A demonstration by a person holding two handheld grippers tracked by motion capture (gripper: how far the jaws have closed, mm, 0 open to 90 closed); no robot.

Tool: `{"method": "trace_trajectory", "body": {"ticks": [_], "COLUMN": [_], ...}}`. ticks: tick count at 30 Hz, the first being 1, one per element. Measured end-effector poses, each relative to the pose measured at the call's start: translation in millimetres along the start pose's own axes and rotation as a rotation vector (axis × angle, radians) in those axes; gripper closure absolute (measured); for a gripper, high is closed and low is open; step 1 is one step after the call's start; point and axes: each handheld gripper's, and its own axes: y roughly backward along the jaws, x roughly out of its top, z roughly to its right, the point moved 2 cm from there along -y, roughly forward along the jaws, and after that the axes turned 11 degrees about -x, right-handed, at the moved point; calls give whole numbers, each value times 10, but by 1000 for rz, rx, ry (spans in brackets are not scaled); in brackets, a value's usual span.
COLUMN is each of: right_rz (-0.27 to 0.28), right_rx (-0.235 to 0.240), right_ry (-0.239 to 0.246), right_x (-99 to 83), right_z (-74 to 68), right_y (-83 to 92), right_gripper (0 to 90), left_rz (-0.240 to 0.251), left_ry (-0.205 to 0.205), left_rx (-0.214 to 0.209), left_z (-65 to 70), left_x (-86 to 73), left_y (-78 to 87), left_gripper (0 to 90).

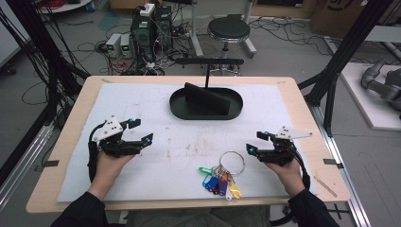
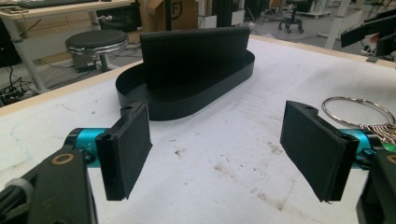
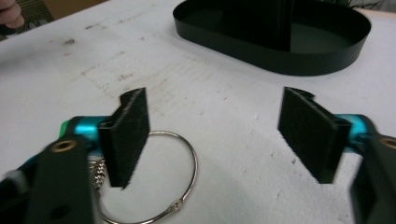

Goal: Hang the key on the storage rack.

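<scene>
- Your right gripper (image 1: pixel 254 143) sits just to the right of the key ring (image 1: pixel 232 162), jaws spread wide with nothing between the pads. No earlier look to compare, so that's just how it stands.
- In the right gripper view the metal ring (image 3: pixel 159 179) lies on the mat below and behind the left-hand pad (image 3: pixel 127 135), partly tucked under it. I can't tell whether the pad actually touches the ring.
- The coloured key tags (image 1: pixel 219 182) fan out from the ring toward your side of the table, so they're beside and slightly behind that claw, not in front of it.
- Your left gripper (image 1: pixel 142 130) is well apart from the ring, off on the other side of the mat, jaws also wide open and empty. From its own camera the ring (image 2: pixel 357 112) peeks out just past the right-hand pad.
- Ahead of both claws is the black oval tray (image 1: pixel 179 108) with an upright black slab (image 1: pixel 208 98) standing in it. It's well clear of the ring.
- Between the right claw and the tray there's just bare, scuffed white mat (image 1: pixel 156 99).
- Past the table's far edge: a round stool (image 1: pixel 229 30) and a tangle of cables (image 1: pixel 80 49) on the floor.
</scene>
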Motion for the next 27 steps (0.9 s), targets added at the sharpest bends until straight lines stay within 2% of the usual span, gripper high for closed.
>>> {"method": "trace_trajectory", "body": {"ticks": [3, 5, 8, 14, 15, 19, 23, 27], "right_rz": [-21, -55, -78, -157, -157, -224, -246, -264], "right_rx": [5, 18, 25, 21, 21, 3, -3, -10], "right_ry": [6, 24, 30, 65, 65, 74, 90, 103], "right_x": [-23, -57, -76, -126, -126, -187, -203, -220], "right_z": [-14, -36, -55, -134, -134, -154, -177, -188], "right_y": [-29, -69, -100, -188, -188, -252, -277, -302], "right_gripper": [297, 409, 455, 628, 628, 687, 736, 742], "left_rz": [-3, -4, -5, -7, -9, -11, -19, -16], "left_ry": [1, 2, 2, 1, 1, 1, 6, 5], "left_rx": [0, 2, 1, -2, -3, -5, -6, -7], "left_z": [-2, 0, 5, 17, 18, 18, 15, 19], "left_x": [-7, -8, -8, -7, -9, -12, -21, -21], "left_y": [-7, -7, -9, -20, -22, -23, -27, -33], "left_gripper": [245, 245, 245, 245, 245, 245, 245, 245]}}
